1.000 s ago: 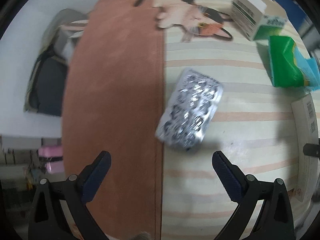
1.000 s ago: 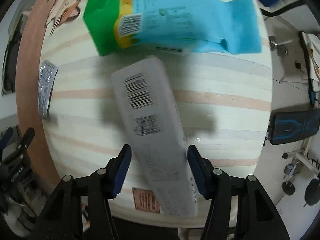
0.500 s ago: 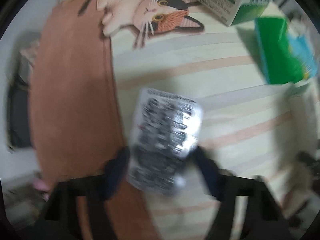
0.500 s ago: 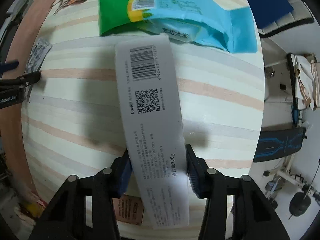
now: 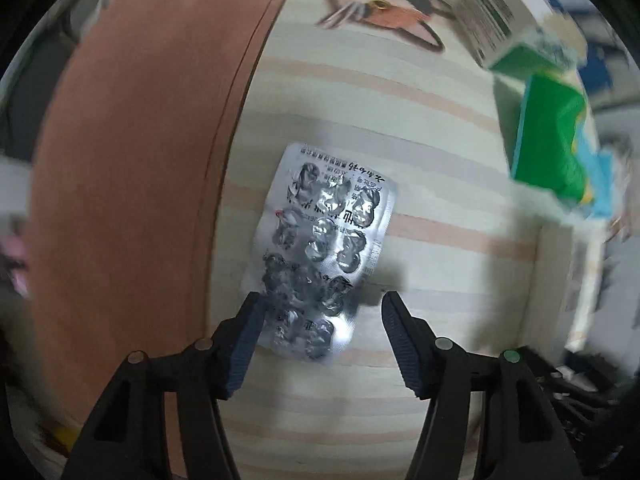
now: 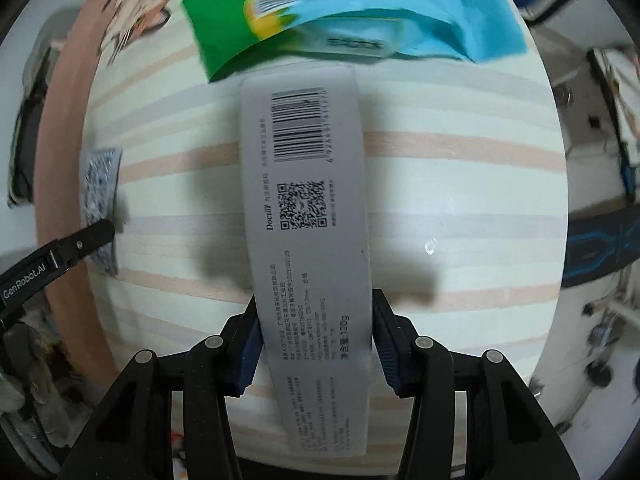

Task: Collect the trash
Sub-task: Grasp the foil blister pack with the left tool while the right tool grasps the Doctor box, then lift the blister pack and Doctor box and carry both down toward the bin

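Observation:
A silver empty pill blister pack [image 5: 324,252] lies on the striped tablecloth. My left gripper [image 5: 320,320] is open, its fingers on either side of the pack's near end; the left finger touches its edge. The pack also shows in the right wrist view [image 6: 100,200]. A long grey box [image 6: 312,220] with a barcode and QR code sits between the fingers of my right gripper [image 6: 316,336], which is shut on its near part.
A green and blue snack bag [image 6: 328,12] lies just beyond the grey box and also shows in the left wrist view [image 5: 556,144]. A white and green carton [image 5: 508,24] stands at the far right. A brown cloth strip [image 5: 140,160] runs along the left. A cat picture [image 5: 380,4] is on the cloth.
My left gripper moved forward onto the blister pack and narrowed around its near end. My right gripper closed on the grey box, which turned straighter between the fingers.

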{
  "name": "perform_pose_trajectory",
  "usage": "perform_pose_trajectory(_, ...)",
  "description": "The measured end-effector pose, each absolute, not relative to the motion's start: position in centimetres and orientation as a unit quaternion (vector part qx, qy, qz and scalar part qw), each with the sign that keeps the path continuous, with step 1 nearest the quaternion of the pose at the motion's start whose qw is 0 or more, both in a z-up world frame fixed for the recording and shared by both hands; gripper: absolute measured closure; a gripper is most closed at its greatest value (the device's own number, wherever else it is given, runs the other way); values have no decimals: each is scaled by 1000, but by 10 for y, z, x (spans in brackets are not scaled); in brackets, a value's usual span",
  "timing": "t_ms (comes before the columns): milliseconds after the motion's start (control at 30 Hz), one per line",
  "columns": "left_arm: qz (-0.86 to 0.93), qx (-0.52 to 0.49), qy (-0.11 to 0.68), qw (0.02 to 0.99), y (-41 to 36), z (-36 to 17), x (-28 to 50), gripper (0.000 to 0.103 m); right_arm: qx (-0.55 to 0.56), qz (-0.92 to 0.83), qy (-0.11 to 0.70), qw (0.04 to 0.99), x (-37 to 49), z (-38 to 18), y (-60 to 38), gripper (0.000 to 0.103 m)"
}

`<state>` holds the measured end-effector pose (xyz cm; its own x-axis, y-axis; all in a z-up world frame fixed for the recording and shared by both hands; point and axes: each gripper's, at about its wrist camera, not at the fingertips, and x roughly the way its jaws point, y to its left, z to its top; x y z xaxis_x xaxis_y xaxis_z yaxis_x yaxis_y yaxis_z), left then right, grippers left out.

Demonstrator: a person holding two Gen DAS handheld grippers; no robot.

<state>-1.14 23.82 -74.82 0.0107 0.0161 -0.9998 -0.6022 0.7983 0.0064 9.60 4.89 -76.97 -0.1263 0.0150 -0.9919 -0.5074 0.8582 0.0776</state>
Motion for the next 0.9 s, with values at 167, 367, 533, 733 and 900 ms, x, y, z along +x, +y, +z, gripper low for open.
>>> perform_pose_trajectory(167,233,-86,680,690,212,-747,5,45,-201,205,700,654,87,-769,55,48)
perform_pose_trajectory(367,218,-139,670,696,223,-756,-4,51,-207,199,686,668,64,-767,62,54)
perform_pose_trajectory(533,221,-134,660,705,221,-747,-19,65,-180,217,685,672,59,-764,47,54)
perform_pose_trajectory(733,219,-155,653,708,220,-734,-32,76,-170,234,678,676,53,-745,36,54)
perform_pose_trajectory(900,234,-173,647,705,238,-742,-46,69,-169,236,673,680,67,-741,26,54)
